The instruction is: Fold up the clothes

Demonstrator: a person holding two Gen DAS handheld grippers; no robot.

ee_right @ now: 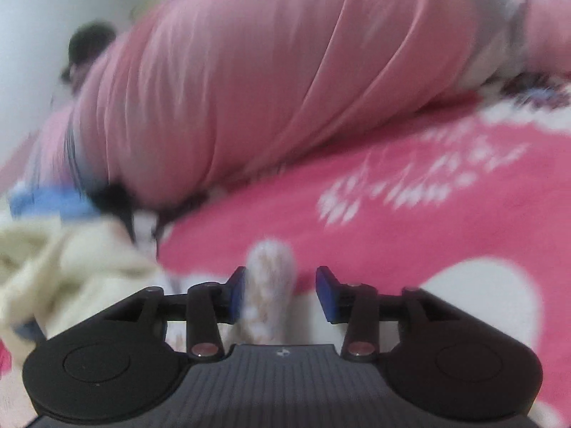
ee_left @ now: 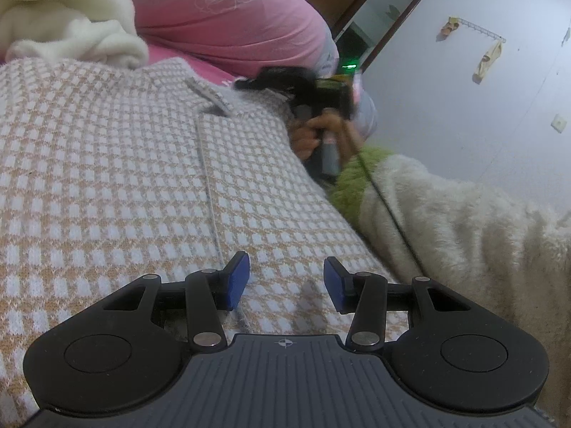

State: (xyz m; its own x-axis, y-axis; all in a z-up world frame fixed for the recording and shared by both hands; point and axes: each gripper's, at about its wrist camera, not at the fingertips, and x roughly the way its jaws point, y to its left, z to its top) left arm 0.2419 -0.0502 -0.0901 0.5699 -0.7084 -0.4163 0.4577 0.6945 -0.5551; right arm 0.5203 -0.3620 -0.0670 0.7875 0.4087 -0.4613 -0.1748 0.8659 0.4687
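We are in the middle of folding the checked sweater point(ee_left: 117, 178), which lies spread flat on the pink bed cover point(ee_right: 410, 221); everything below is placed against that sweater.

Our left tongs point(ee_left: 285, 281) hover low over the sweater's near part, just beside its centre seam, jaws partly apart with nothing between them; only bare knit shows in the gap.

Our right tongs point(ee_right: 280, 294) sit at the sweater's far corner, where a narrow tip of the knit point(ee_right: 271, 278) pokes up between the jaws. The tip lies against the left pad while the right pad stands clear, so we judge it not clamped. This view is blurred, so we cannot be sure of contact.

The next move, we think, calls for the right tongs to close on that tip and carry it across the sweater's middle.

Room is tight on the left: a cream fleece pile point(ee_left: 71, 32) touches the sweater's far edge. A pink quilt point(ee_right: 285, 71) bulks just beyond. On the right a fluffy cream throw point(ee_left: 464, 232) borders the sweater, and open bed cover lies beyond the corner.
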